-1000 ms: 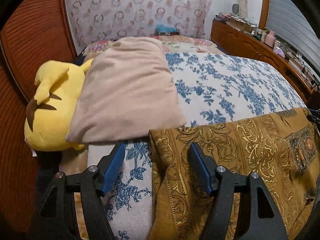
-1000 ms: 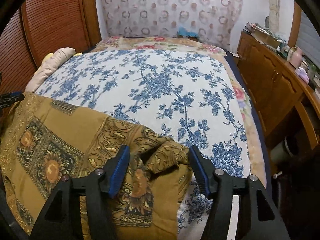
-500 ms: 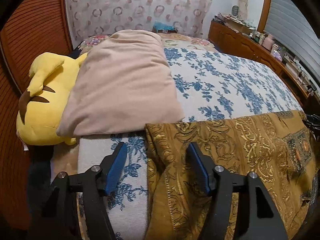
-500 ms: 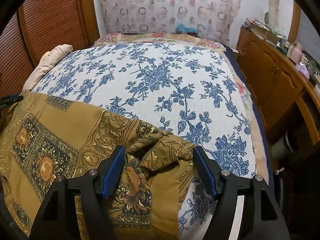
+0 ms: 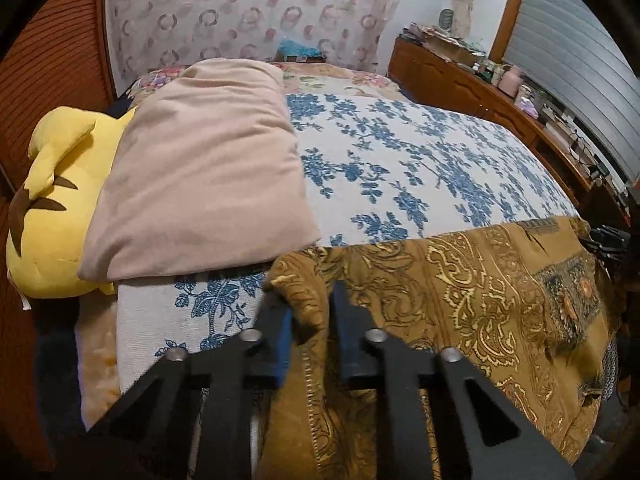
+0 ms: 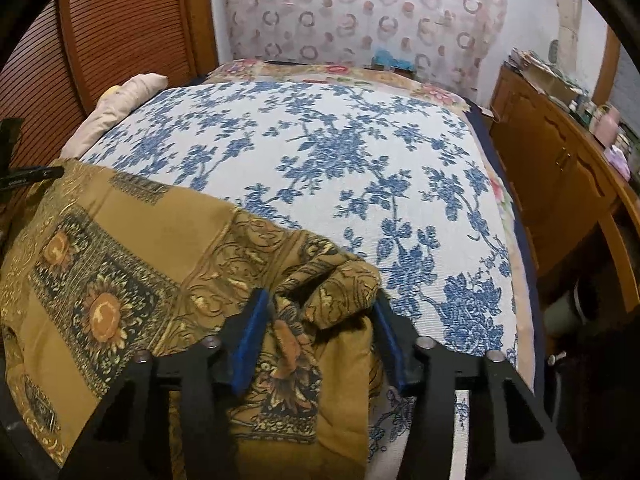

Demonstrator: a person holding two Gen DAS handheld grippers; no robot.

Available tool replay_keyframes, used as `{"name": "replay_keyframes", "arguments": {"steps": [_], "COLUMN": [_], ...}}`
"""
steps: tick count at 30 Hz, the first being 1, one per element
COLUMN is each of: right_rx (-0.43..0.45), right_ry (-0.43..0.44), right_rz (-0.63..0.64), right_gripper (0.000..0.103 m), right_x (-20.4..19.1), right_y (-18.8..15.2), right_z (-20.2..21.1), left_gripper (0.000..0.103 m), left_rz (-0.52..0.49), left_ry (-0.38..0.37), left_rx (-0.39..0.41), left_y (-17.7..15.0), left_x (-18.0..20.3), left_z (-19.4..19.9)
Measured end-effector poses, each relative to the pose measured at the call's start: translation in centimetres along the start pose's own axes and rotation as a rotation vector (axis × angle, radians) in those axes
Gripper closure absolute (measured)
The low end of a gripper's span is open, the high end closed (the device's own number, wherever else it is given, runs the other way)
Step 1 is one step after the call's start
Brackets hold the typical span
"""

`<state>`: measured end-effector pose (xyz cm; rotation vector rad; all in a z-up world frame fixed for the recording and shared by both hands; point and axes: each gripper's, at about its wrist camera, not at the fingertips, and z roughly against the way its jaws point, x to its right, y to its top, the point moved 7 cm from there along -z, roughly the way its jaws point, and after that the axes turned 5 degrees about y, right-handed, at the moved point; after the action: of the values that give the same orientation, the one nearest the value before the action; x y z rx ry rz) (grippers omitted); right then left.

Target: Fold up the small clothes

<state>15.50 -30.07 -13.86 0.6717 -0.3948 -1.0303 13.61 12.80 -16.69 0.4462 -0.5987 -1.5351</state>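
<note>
Nearest the left wrist camera, the left gripper [image 5: 310, 312] is closing its 2 blue-padded jaws on a bunched corner of the mustard-gold patterned garment [image 5: 460, 300], the cloth pinched tight between them. Nearest the right wrist camera, the right gripper [image 6: 320, 320] is also closing, with a thick rumpled fold of the same garment [image 6: 132, 256] between its jaws (both pads touch the bundle, but the jaws stand fairly wide apart).

The garment lies spread across the near edge of the bed, on the white bedspread with blue flowers [image 5: 400, 160]; sunflower panels show on its flat middle part.

Beyond the left gripper, a beige pillow [image 5: 208, 168] lies on the bedspread, its near corner just beside the garment's edge. It overlaps a yellow plush toy [image 5: 52, 200] at the bed's side.

Farther off, a wooden dresser [image 6: 560, 168] crowded with small items runs along the other side, and a curtain with ring patterns [image 6: 360, 8] hangs behind the bed's far end.
</note>
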Motion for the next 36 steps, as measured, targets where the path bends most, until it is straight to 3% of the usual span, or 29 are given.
{"name": "replay_keyframes", "arguments": {"steps": [4,10,18,29,36], "right_rx": [-0.001,0.047,0.231,0.444,0.569], "right_ry": [0.038,0.068,0.126,0.108,0.102], "right_rz": [0.004,-0.044,-0.058,0.042,0.102], "right_gripper": [0.08,0.089,0.09,0.091,0.091], "right_x": [-0.4,-0.6,-1.9,-4.4,-5.3], "right_y": [-0.1,-0.5,0.6,3.9,7.5], "right_z": [0.3,1.5,7.7,19.0,26.5], "left_gripper": [0.095,0.096,0.096,0.096,0.097], "left_rz": [-0.004,0.023,0.007,0.021,0.007], "left_ry": [0.006,0.005,-0.023,-0.054,-0.013], "left_rx": [0.036,0.175,0.328,0.523,0.668], "left_y": [0.0,0.3,2.1,5.7,10.3], "left_x": [0.5,1.5,3.7,4.6,3.7], "left_z": [1.1,5.6,11.3,20.5,27.4]}}
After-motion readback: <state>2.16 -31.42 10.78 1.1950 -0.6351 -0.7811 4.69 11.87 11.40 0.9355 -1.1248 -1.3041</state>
